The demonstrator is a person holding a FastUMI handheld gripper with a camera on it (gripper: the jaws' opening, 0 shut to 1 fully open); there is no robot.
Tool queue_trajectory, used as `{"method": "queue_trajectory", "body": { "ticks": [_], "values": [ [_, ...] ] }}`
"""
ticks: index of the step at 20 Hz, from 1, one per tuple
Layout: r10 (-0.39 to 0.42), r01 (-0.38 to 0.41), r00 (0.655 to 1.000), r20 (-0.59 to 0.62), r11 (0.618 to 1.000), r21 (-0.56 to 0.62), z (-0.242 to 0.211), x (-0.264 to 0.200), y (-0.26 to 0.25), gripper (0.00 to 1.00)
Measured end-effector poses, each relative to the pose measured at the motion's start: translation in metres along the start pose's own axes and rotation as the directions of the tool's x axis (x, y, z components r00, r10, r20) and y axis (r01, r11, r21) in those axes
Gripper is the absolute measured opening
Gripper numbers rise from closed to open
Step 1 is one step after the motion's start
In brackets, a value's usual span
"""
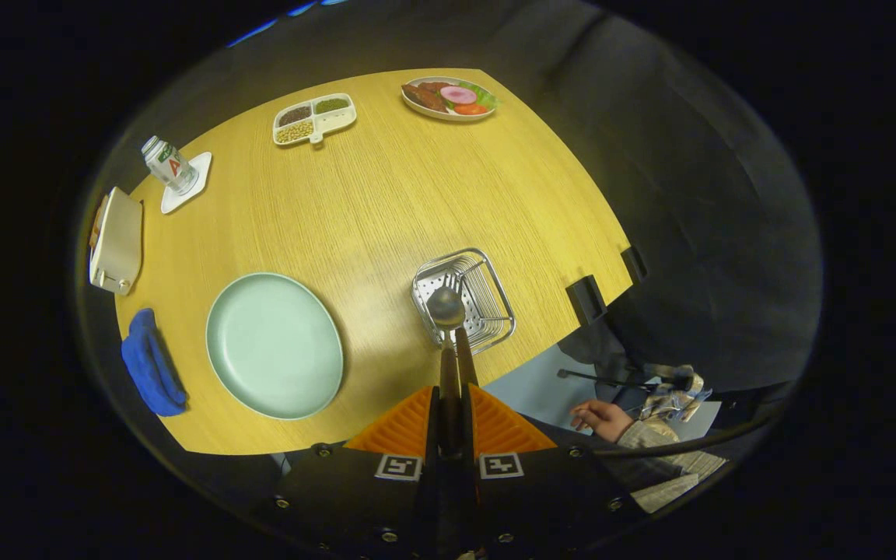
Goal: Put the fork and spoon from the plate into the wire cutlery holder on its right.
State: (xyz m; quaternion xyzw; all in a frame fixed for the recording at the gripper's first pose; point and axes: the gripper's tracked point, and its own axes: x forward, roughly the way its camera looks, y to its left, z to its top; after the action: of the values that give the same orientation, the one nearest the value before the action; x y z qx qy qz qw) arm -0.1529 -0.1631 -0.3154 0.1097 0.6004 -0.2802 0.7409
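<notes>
My gripper [452,395] is high above the wooden table [370,202], shut on two slim handles held side by side. One handle ends in the metal spoon [446,307], whose bowl hangs over the wire cutlery holder [487,292]. I cannot tell what is at the end of the brown handle [466,356] beside it. The pale green plate [273,342] lies to the left of the holder with nothing on it.
A blue cloth [151,362] lies left of the plate, with a white toaster [116,241] beyond it. Farther off are a bottle [170,165] on a white coaster, a divided dish [313,117] and a plate of food [450,99]. A person's hand [603,418] rests below the table's right edge.
</notes>
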Motion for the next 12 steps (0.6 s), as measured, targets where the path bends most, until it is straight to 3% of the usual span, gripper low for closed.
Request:
{"method": "queue_trajectory", "body": {
  "ticks": [12],
  "values": [
    [-0.034, 0.035, 0.999, 0.021, 0.999, -0.029, 0.009, -0.003, -0.009, 0.17]
  ]
}}
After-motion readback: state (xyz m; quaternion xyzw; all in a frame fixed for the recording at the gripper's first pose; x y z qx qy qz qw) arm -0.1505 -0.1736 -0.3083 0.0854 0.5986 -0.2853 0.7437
